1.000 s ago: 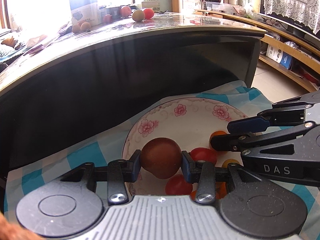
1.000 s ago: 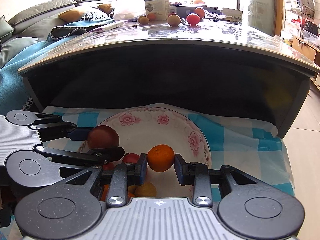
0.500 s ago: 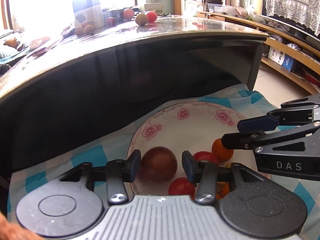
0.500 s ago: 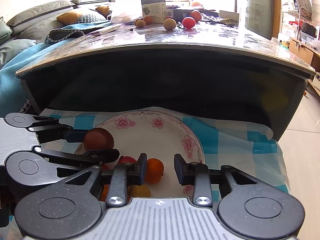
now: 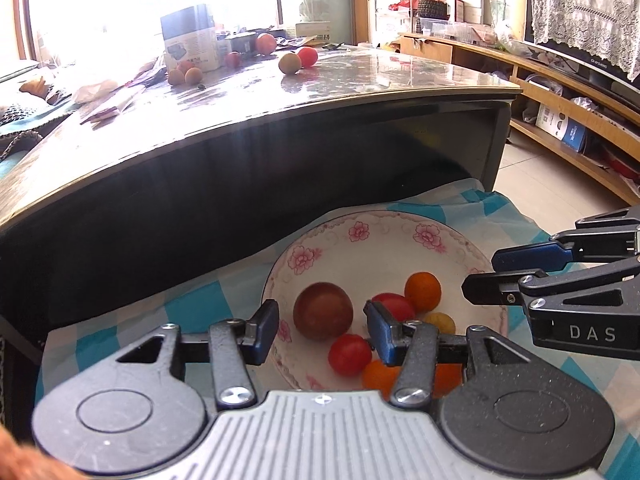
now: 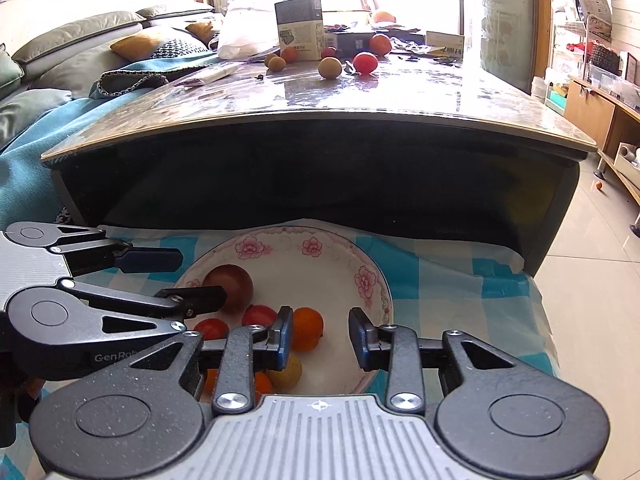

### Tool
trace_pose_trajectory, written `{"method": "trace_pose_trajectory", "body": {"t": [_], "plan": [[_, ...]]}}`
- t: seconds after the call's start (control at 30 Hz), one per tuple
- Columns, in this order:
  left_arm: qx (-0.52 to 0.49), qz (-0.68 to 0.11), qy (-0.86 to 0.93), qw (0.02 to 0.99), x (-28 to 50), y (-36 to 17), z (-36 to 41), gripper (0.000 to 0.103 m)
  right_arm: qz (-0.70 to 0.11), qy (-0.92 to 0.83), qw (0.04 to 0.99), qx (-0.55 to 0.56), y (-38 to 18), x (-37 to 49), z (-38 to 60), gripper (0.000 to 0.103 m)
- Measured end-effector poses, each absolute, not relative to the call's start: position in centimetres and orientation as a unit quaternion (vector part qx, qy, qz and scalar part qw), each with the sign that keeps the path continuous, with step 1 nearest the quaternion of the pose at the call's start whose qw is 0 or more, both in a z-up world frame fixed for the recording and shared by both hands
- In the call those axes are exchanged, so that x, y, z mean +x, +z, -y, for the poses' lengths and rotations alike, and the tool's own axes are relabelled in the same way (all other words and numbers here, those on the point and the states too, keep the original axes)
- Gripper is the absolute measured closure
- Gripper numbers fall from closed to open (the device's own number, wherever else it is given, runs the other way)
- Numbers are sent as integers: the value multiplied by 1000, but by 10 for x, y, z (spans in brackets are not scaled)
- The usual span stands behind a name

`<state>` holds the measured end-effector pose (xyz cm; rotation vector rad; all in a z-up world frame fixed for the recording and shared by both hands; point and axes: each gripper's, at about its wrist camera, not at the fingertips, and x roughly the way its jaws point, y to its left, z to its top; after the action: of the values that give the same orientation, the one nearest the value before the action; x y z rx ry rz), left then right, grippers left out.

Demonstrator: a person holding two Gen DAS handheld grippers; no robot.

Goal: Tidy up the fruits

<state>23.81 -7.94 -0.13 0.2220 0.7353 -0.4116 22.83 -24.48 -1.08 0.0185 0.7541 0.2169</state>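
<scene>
A white plate with pink flowers [image 5: 384, 248] [image 6: 372, 280] lies on a blue checked cloth below the table edge. In it lie a brown-red round fruit [image 5: 323, 311] [image 6: 230, 287], an orange [image 5: 423, 292] [image 6: 307, 329], red tomatoes [image 5: 349, 354] [image 6: 259, 315] and a yellow fruit [image 5: 442, 322] [image 6: 286, 370]. My left gripper [image 5: 322, 330] is open and empty above the brown-red fruit. My right gripper [image 6: 320, 338] is open and empty above the orange. Each gripper shows in the other's view.
A glossy table [image 5: 360, 80] [image 6: 400, 92] stands behind the plate, with several more fruits [image 5: 290, 63] [image 6: 330, 67] and a carton [image 5: 192, 38] [image 6: 300, 28] at its far side. A sofa [image 6: 80, 64] is at the left, shelves [image 5: 560, 80] at the right.
Both grippers opened: the left let the brown-red fruit go and the right let the orange go, both into the plate. Both grippers have risen and drawn back a little.
</scene>
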Motion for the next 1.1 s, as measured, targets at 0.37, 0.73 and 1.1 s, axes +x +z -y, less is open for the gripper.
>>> {"method": "trace_pose_trajectory", "body": {"t": [0.37,0.73,1.1], "plan": [[75,-367,-181,910,188,12,63,35,-375,101,921,23,0,184,240,72],[66,-377,-161,910,143,14,53,28,-382,94,918,44,8,136,235,72],[56,-373,-139,916,108,18,44,13,-387,90,916,59,10,100,228,71]]}}
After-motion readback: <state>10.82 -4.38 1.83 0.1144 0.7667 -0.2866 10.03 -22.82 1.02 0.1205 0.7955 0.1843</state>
